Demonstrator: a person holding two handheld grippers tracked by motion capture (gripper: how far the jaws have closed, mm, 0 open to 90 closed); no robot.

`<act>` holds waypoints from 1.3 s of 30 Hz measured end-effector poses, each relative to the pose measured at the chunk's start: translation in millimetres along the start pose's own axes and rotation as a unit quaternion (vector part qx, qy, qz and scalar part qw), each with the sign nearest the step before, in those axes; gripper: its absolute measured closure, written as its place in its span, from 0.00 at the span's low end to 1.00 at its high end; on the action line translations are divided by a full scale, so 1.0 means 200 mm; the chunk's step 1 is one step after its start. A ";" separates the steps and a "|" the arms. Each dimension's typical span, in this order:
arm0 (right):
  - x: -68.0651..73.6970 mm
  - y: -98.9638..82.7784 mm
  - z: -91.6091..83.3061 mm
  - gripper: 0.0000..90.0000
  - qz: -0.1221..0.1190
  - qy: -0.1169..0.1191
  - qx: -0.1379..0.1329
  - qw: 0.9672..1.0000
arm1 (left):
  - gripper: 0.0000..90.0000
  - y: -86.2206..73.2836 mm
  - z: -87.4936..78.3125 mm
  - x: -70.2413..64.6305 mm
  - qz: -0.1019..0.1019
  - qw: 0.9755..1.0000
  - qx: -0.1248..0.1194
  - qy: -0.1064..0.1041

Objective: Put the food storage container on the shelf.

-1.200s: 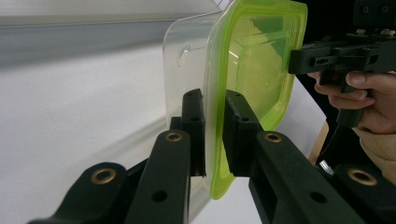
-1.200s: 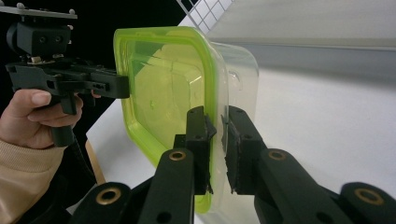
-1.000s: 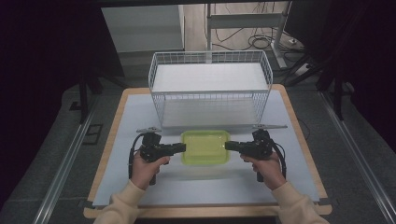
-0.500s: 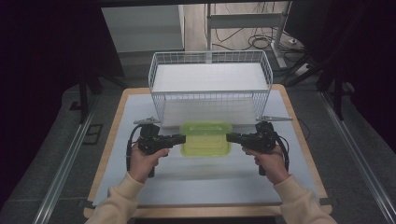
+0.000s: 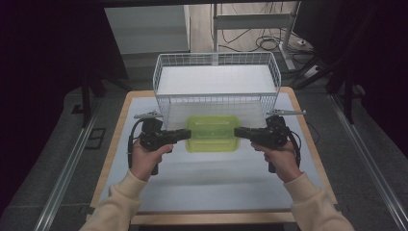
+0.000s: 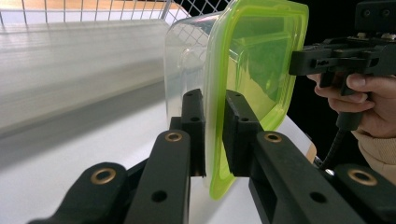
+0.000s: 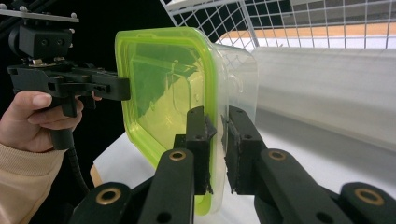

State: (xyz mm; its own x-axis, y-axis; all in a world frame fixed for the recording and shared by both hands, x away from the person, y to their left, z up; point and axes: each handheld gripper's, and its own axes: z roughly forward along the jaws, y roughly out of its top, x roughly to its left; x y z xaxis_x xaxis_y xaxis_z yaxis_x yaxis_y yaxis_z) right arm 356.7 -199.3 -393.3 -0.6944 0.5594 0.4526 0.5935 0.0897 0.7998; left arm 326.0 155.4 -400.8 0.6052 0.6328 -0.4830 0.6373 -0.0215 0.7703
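A clear plastic container with a lime-green lid (image 5: 213, 133) hangs in the air above the table, just in front of the white wire basket (image 5: 216, 84). My left gripper (image 5: 185, 135) is shut on the lid's left rim, and my right gripper (image 5: 240, 132) is shut on its right rim. In the left gripper view the lid's edge (image 6: 215, 140) is pinched between the two black pads of the left gripper (image 6: 215, 130), with the other hand beyond. The right gripper view shows the container's rim (image 7: 215, 107) clamped the same way by the right gripper (image 7: 217, 140).
The wire basket stands at the back of the white tabletop (image 5: 211, 178), its front wall close behind the container. The table has a wooden edge (image 5: 110, 159). Dark floor, rails and cables surround it.
Both hands have lifted the container off the table and carried it toward the basket. Both grips stayed the same.
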 end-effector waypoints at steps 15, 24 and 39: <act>0.04 0.14 -0.02 0.90 -0.013 -0.007 -0.008 1.000 | 0.90 0.12 -0.03 -0.01 0.004 1.000 -0.013 0.000; 0.04 0.23 -0.03 0.90 -0.018 -0.007 -0.023 1.000 | 0.89 0.22 -0.04 -0.03 0.014 1.000 -0.017 0.003; 0.04 0.38 -0.03 0.90 -0.015 -0.014 -0.034 0.999 | 0.89 0.42 -0.04 0.00 0.017 1.000 -0.021 0.004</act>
State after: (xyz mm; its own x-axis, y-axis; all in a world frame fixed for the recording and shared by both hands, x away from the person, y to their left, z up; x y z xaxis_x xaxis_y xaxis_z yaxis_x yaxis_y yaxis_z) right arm 394.5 -193.5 -326.7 -0.6989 0.5801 0.4183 0.5438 0.0511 0.8376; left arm 376.5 158.9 -332.7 0.6216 0.6389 -0.4532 0.5959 -0.0103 0.8030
